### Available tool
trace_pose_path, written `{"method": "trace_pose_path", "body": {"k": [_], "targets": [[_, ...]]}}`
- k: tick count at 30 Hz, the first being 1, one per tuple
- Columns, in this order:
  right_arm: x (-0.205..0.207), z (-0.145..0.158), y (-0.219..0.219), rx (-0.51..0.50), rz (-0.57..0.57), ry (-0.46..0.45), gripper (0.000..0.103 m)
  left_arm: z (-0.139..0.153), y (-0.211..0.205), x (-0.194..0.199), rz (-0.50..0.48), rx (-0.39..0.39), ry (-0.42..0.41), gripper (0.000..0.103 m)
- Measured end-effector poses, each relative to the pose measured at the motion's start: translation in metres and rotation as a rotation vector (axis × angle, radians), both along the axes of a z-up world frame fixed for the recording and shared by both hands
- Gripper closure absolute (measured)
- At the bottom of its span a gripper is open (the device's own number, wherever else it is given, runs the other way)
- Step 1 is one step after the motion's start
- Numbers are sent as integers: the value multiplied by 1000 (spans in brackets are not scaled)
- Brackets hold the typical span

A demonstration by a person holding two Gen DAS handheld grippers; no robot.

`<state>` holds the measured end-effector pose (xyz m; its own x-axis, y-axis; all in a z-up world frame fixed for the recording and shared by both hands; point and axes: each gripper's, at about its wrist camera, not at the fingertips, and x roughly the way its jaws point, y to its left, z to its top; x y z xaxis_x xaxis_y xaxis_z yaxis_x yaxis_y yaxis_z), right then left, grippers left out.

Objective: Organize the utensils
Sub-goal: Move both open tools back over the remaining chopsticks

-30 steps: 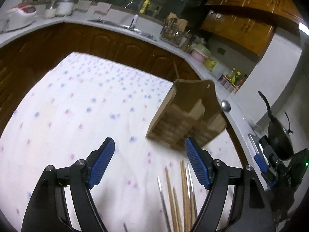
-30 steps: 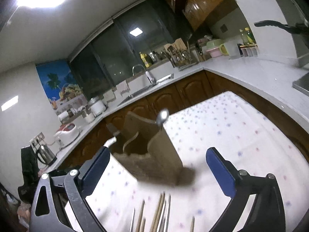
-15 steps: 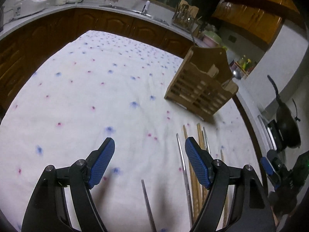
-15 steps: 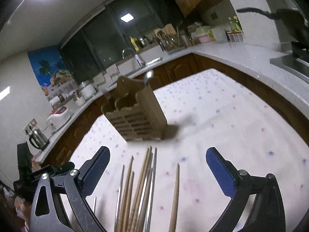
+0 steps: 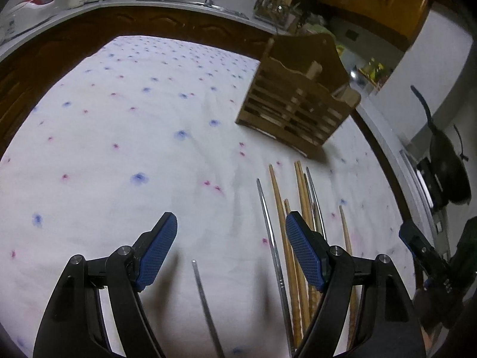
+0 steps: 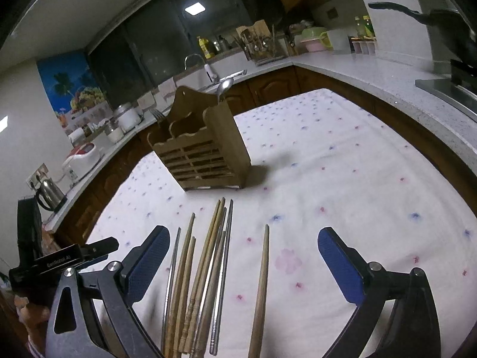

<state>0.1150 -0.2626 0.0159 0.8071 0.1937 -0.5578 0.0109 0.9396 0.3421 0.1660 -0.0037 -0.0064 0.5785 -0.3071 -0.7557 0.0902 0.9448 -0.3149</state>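
Chopsticks [image 6: 205, 271] lie loose on the spotted cloth [image 6: 342, 179], wood and metal mixed, tips toward the wooden holder [image 6: 205, 146] at twelve o'clock, which carries a spoon [image 6: 224, 87] and fork [image 6: 157, 115]. One wooden stick [image 6: 261, 286] lies apart. Right gripper [image 6: 243, 256] hangs over it, fingers spread wide, empty; left gripper [image 5: 231, 249] likewise splayed. Best bet: pinch one stick mid-length, level, then tip it upright.
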Motion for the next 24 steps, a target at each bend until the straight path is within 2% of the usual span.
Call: {"method": "trace_pose_path", "body": {"k": [3,7,8,10,13,15,20,21,24], "targets": [[4,-4,3,-33,-4,24,6,-3,-12,7,-22,21,12,26],[13,-15,8,-61,12,72,29,-9,-27,17,-51,47,29,28],[16,-17,9,-66,15,84,32,-10,-30,20,-59,54,34,29],[21,-24,10,-75,23,112,44,-14,-37,26,-76,69,46,37],[30,-32,12,-86,35,151,52,-21,-46,35,-97,83,73,48],[35,-37,13,-92,42,169,58,-26,-50,42,-105,90,87,52],[49,-49,16,-115,57,216,68,-36,-57,55,-120,97,119,64],[52,-52,17,-121,58,226,69,-39,-59,58,-126,95,129,71],[60,-59,20,-163,60,243,72,-39,-66,60,-135,140,105,74]]}}
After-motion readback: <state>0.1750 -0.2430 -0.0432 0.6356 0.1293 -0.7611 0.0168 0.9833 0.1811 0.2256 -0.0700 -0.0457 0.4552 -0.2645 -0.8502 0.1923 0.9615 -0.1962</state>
